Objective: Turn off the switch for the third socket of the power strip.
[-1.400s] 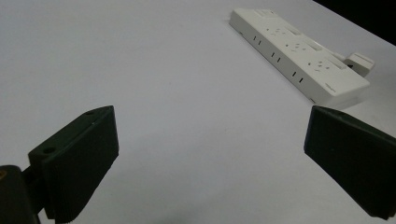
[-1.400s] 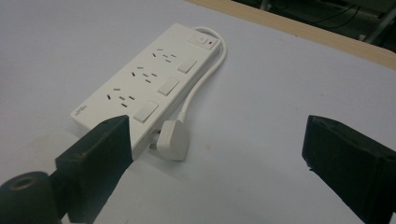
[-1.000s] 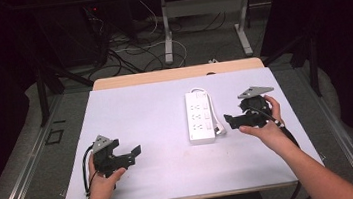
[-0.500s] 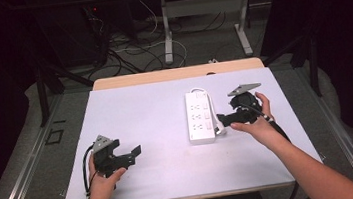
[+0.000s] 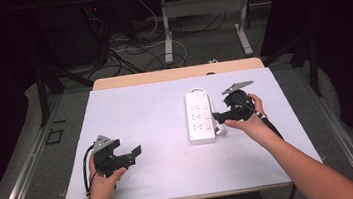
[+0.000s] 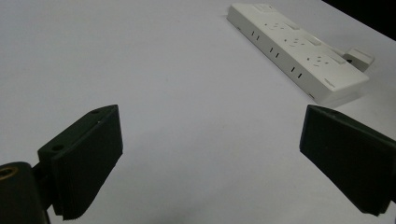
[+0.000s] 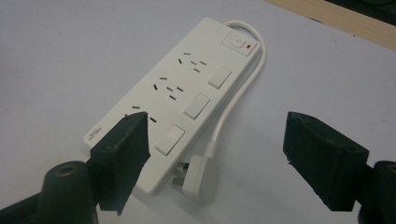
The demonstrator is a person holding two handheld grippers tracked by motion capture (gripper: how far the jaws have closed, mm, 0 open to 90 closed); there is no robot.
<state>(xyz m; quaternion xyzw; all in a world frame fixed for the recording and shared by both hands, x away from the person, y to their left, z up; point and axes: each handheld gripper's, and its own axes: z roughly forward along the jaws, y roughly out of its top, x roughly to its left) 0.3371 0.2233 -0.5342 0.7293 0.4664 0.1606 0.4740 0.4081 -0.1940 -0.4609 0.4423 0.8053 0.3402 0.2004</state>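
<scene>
Power strip (image 5: 200, 117), white, three socket groups with rocker switches: lies flat right of centre on the white table (image 5: 156, 112), its cable looped along its right side, plug (image 7: 198, 179) at its near end. Right gripper (image 5: 221, 117): just right of the strip's near end, jaws wide apart, empty. Left gripper (image 5: 133, 155): near-left, well apart, jaws wide, empty

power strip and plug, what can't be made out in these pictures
- Power strip: near left corner hidden behind the right hand-held gripper jaw, right gripper view.
- Brand mark on the strip: too small to read, right gripper view.
- Plug: prongs tucked against the strip, mostly hidden.
- Plug in high view: too small for detail.
</scene>
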